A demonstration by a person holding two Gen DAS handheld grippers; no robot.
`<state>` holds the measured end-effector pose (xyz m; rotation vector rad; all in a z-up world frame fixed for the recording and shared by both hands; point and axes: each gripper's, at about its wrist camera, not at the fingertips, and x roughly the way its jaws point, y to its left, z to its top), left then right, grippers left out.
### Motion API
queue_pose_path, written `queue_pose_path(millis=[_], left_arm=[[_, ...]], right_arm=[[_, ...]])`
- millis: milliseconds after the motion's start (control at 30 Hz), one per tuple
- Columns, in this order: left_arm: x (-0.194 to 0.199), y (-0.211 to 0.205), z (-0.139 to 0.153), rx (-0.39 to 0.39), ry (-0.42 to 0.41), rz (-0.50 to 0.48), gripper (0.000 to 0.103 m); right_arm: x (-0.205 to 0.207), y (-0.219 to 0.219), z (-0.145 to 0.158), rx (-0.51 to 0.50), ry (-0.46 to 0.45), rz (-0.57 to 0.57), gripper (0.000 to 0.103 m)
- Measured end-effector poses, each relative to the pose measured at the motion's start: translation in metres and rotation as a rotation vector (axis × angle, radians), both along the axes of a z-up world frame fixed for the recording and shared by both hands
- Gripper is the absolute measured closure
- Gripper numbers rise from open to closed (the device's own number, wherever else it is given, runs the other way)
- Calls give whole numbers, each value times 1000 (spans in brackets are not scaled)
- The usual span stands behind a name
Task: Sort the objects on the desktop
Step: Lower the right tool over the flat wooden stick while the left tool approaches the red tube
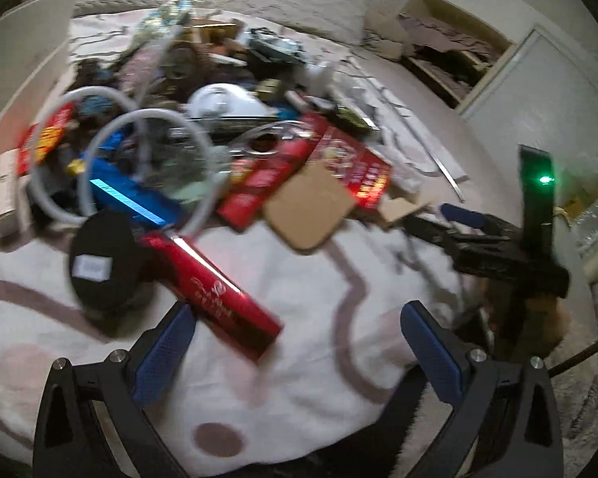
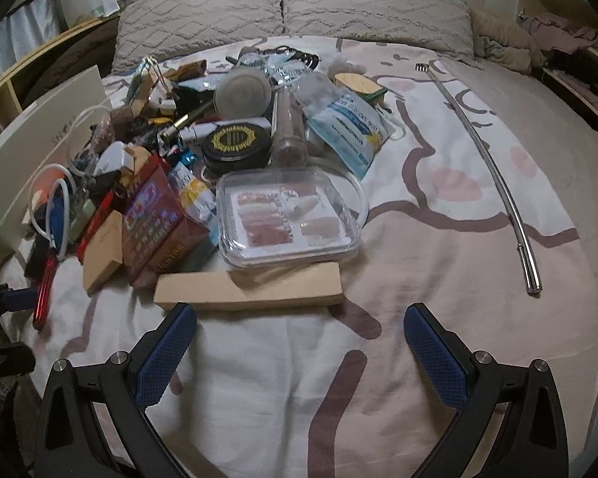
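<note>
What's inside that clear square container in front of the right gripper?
Through the lid of the clear container, a white card or tray holding pinkish-red pieces and some pale ones. What they are is too blurred to tell, and anything beneath the card is hidden.

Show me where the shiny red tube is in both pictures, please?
Left wrist view: the red tube lies lower centre, slanting, just ahead of the left gripper, which is open.
Right wrist view: the same tube is at the far left edge, nearly upright in the picture.
Shared landmark: the flat brown cardboard piece beside the red box.
</note>
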<state>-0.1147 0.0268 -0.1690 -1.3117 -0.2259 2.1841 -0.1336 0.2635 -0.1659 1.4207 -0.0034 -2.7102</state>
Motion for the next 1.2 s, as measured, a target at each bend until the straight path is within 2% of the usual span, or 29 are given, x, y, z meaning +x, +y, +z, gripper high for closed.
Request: queue_pose_path(millis=[167,333,500,600,667,800,1067,1200], left_arm=[[-5,14,1,52,-9,-36,0],[-6,9,3,40,-16,-34,0],[-8,-1,7,-34,11,7,0],[-10,-2,6,-115,38,21,0],[-11,-3,5,-143,55,26,0],[-13,-5,-1,-179,72,42,0],[-17,6,-8,-254,149,29,0],[-19,8,-10,-248,164,62,0]], right_arm=[[4,-2,-4,23,18,7,0],[4,4,-9,-14,25,17,0],[11,1,-13,17,84,48,0],[10,3,-12,-3,85,53,0],[11,6,-10,-26,92,55,0],[12,9,-2,-65,114,79,0],[-3,-9,5,-14,122,147,0],[-4,-22,4,-4,121,167,0]])
